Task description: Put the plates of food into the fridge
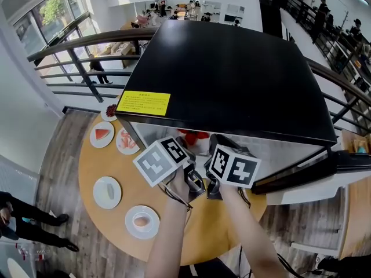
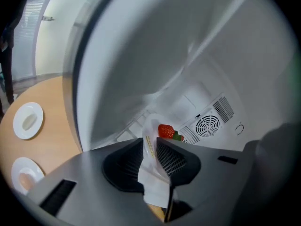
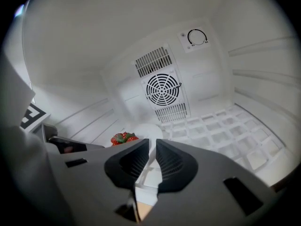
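A white plate of strawberries hangs at the mouth of the open black fridge. My left gripper is shut on the plate's rim; in the left gripper view the plate is pinched edge-on between the jaws of the left gripper, with a strawberry just beyond. My right gripper is beside it, and in the right gripper view the right gripper holds the same plate by its near rim, with the strawberries at left. Both reach into the white interior.
The round wooden table carries several more plates: watermelon, another red food, dark berries and two pale items. The fridge door stands open to the right. A fan grille sits on the back wall above a white grid shelf.
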Available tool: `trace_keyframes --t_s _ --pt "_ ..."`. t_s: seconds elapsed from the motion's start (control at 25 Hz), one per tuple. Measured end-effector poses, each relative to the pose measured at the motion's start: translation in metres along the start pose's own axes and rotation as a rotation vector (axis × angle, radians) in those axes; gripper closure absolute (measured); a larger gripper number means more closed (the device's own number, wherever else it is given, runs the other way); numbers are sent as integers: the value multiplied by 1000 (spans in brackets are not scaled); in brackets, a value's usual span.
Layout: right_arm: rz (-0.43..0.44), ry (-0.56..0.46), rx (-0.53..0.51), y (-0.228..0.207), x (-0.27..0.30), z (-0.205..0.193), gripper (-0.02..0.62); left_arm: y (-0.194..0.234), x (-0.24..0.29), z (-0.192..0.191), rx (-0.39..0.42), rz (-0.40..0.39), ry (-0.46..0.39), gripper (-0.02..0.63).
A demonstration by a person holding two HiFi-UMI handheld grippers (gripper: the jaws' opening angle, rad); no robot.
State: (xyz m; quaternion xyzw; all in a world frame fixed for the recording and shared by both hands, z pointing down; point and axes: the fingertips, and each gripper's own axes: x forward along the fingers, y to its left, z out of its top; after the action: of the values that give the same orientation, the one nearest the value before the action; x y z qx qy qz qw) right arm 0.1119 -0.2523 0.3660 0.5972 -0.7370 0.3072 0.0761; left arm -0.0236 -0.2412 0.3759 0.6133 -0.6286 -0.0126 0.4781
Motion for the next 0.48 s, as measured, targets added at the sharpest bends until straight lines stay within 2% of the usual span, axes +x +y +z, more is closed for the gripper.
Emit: trace_keyframes --t_s 0.32,0.36,0.48 --pt "-11 4 -7 0 1 -1 541 -9 -8 -3 235 -11 -31 518" --pt "-13 11 -13 1 1 -2 541 -10 -8 -2 235 -15 -25 518" --pt "-7 5 -6 1 0 0 545 -13 -6 -1 155 -44 19 520"
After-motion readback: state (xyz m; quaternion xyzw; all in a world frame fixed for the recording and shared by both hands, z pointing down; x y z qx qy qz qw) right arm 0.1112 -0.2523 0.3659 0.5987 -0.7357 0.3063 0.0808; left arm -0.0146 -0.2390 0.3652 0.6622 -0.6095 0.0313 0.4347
